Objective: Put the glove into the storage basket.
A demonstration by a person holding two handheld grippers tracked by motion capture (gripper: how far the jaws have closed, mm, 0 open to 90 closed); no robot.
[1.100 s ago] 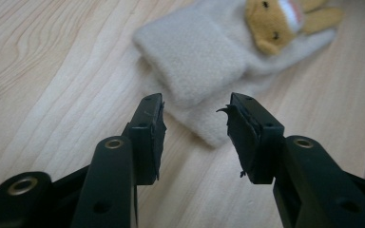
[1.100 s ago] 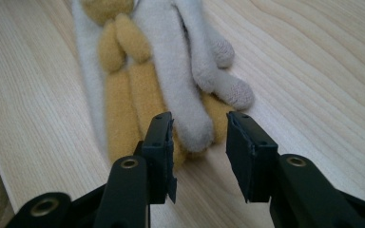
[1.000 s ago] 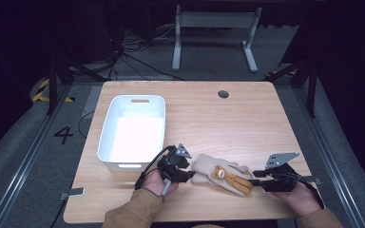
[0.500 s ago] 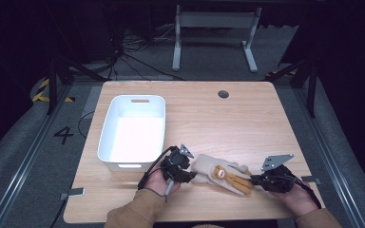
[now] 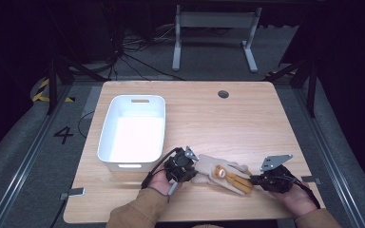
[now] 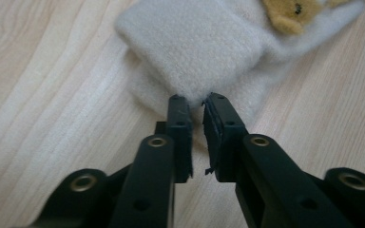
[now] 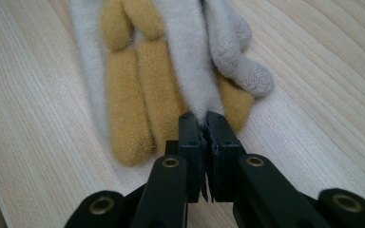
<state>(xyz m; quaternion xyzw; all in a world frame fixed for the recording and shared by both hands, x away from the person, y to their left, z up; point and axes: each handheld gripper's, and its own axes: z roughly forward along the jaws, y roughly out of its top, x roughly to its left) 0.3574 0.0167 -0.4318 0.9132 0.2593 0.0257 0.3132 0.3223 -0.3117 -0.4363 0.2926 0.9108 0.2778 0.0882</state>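
I see the pair of fleece gloves (image 5: 221, 174) lying flat on the wooden table (image 5: 247, 123), just to the right of the white bin's (image 5: 132, 130) near corner. My left gripper (image 6: 195, 102) pinches the cream cuff edge, its jaws nearly together. My right gripper (image 7: 203, 118) is pressed together on a cream fingertip (image 7: 195, 95), with the mustard fingers (image 7: 123, 104) beside it.
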